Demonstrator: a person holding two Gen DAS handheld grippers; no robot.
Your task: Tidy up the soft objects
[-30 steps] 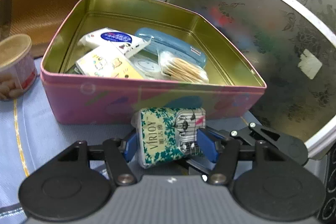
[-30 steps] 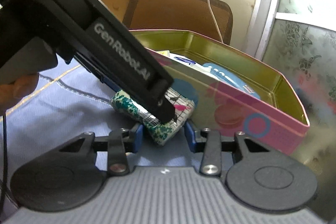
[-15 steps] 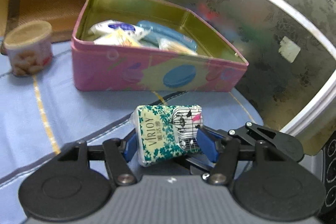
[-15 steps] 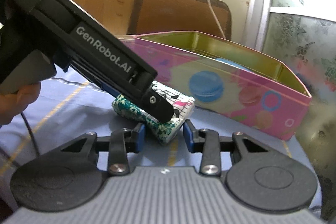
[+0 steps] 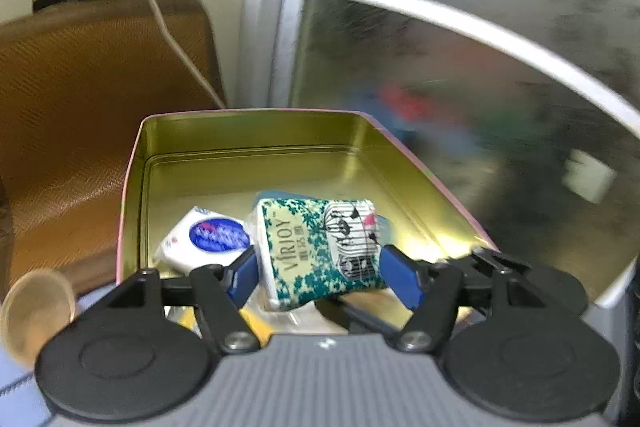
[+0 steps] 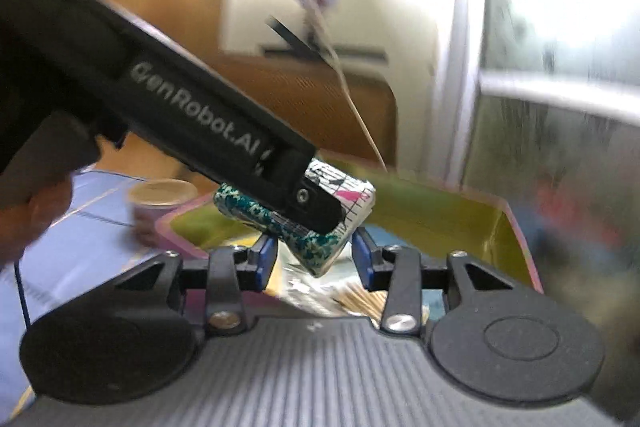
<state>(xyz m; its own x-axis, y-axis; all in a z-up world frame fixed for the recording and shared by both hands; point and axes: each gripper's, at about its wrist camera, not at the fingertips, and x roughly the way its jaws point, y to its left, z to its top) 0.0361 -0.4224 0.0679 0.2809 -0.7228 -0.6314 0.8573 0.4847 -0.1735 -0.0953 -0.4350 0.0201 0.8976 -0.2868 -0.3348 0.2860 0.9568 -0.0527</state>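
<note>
**Left gripper.** The left gripper (image 5: 320, 279) grasps a tissue pack (image 5: 316, 247), green and white with a birdcage print. The pack lies across the gap, and a blue pad meets it at each short end. The jaws have just been opening, yet the pack sits between them, and I see no gap at either pad.

**Position of the pack.** I read the pack as held in the air above the open pink tin (image 5: 248, 131), over the near part of its gold interior. It is tilted, with its right end higher. In the right wrist view one black finger of the left gripper crosses in front of the pack, which hangs over the near rim of the tin.

**Right gripper.** The right gripper (image 6: 316, 259) is released. Its blue pads stand apart from the pack, with a clear gap on both sides. It points at the tin from the near side.

**Tin contents.** A white packet with a blue oval (image 5: 204, 241) lies at the left, just beside the pack as seen. A bundle of cotton swabs (image 6: 356, 301) lies near the front wall.

**Surroundings.**
- The tin rests on a blue cloth (image 6: 80, 227).
- A small round cup (image 5: 38, 311) stands to the left of the tin.
- A brown chair back (image 5: 100, 87) stands beyond the tin.
- A white cable (image 5: 160, 15) hangs across the chair back.
- A hand (image 6: 36, 215) grips the handle of the left gripper at the far left of the right wrist view.
</note>
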